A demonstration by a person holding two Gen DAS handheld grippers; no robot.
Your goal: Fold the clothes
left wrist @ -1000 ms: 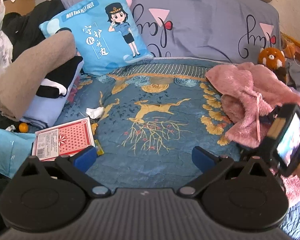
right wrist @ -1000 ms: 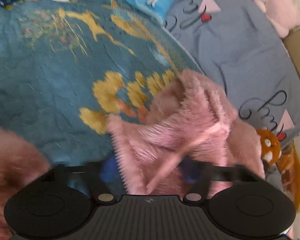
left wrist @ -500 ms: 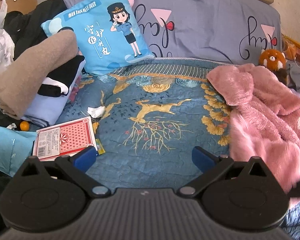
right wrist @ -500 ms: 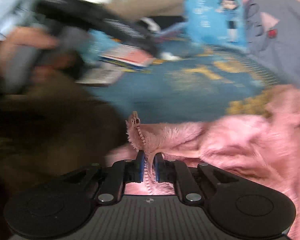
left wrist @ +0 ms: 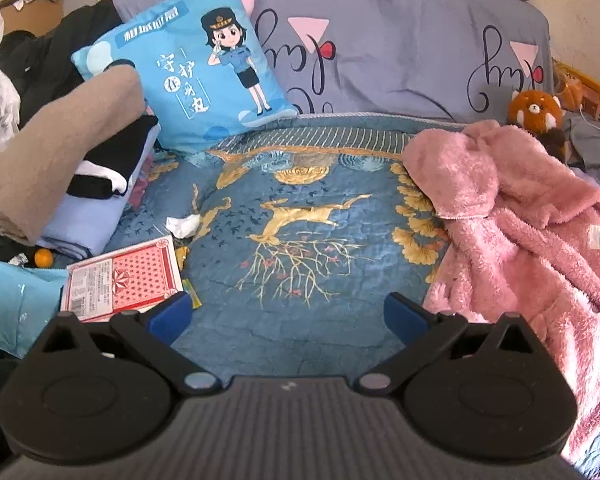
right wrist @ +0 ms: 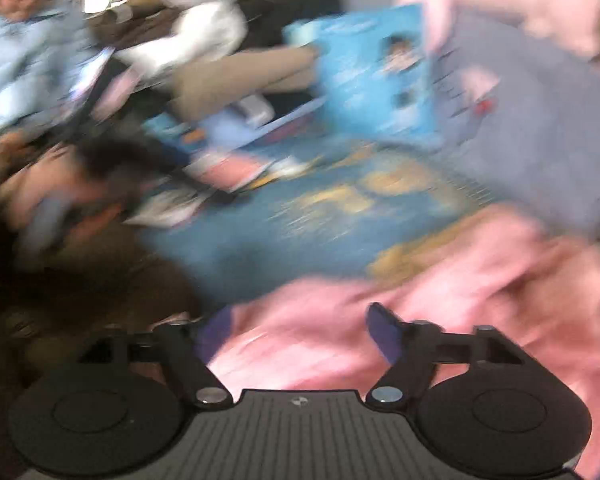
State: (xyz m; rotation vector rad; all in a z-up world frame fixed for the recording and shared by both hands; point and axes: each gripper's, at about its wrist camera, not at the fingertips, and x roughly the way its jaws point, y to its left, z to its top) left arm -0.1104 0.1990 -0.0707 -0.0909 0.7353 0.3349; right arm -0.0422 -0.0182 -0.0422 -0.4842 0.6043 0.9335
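Note:
A fluffy pink garment (left wrist: 532,232) lies crumpled on the right side of the blue deer-patterned bedspread (left wrist: 296,232). My left gripper (left wrist: 286,314) hovers open over the bedspread, nothing between its blue pads, the garment just to its right. The right wrist view is blurred by motion. There my right gripper (right wrist: 300,330) has its jaws opening wide above the pink garment (right wrist: 440,280); the fabric lies below and between the fingers, but the pads do not press on it.
A blue cartoon cushion (left wrist: 196,76) leans against the grey quilt (left wrist: 400,44) at the back. Folded clothes (left wrist: 60,168) pile up at the left. A red card box (left wrist: 124,280), a tissue (left wrist: 183,224), an orange (left wrist: 43,257) and a plush toy (left wrist: 534,110) lie around.
My right gripper was shut on the pink garment's zipper edge half a second ago; now its jaws are apart and the edge is free. The garment has spread out leftward. The left gripper stayed put.

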